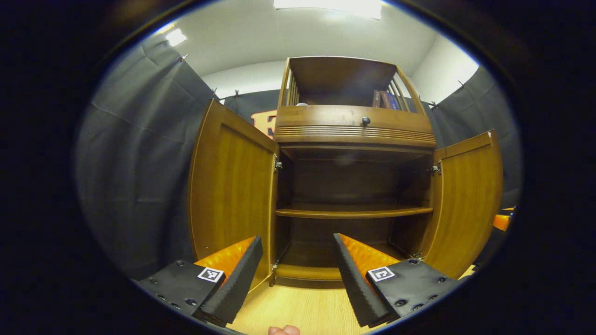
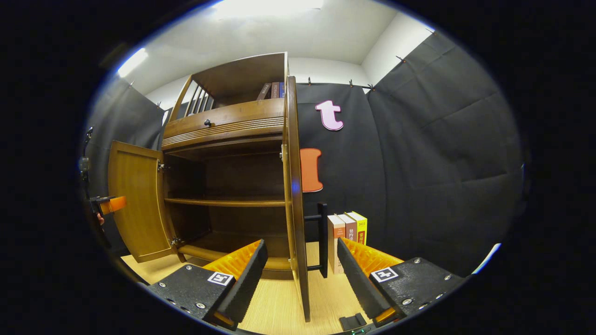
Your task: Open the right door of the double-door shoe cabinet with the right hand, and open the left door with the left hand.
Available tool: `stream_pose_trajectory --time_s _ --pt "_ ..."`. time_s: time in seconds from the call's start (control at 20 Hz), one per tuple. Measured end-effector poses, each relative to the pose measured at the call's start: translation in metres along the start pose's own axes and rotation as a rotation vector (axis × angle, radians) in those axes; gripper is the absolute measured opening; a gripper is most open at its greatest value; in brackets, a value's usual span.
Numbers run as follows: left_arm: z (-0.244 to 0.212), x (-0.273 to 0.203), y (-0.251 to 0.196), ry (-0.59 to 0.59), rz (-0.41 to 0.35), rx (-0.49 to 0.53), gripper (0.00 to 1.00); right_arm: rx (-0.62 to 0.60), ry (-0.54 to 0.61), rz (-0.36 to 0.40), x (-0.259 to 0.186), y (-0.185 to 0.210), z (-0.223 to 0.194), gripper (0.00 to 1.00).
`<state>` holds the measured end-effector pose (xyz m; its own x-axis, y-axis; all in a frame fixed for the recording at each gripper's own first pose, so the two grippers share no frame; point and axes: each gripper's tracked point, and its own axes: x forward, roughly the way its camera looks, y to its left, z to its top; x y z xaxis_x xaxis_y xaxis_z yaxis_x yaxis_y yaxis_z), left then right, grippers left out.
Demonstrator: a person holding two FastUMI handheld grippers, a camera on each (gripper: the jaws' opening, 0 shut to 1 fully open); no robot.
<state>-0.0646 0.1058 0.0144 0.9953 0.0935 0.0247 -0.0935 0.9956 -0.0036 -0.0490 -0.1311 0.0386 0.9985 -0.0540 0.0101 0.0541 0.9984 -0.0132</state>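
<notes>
With both grippers (image 1: 298, 274) (image 2: 302, 279) spread and empty, we judge each stiff, hinged door (image 1: 233, 195) (image 2: 295, 195) best gripped at its free edge.

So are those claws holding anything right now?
No. The left gripper and right gripper are both open; the right door's edge stands between the right one's fingers, ungripped.

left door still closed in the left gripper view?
No, the left door is swung wide open beside the bare middle shelf, and the right door stands open too.
</notes>
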Motion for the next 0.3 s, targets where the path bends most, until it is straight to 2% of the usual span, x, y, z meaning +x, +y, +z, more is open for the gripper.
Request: stream_pose_trajectory --time_s 0.05,0.1,0.3 --pt "0.0 -0.001 0.005 0.002 0.01 -0.002 0.93 0.003 -0.003 0.009 0.001 0.002 0.001 0.92" --pt "0.0 -0.005 0.015 0.001 0.022 0.0 0.93 0.009 -0.003 0.019 0.004 0.005 0.002 0.98" --pt "0.0 -0.006 0.017 -0.004 0.044 0.007 0.93 0.023 -0.011 0.043 0.013 0.014 0.008 0.99"
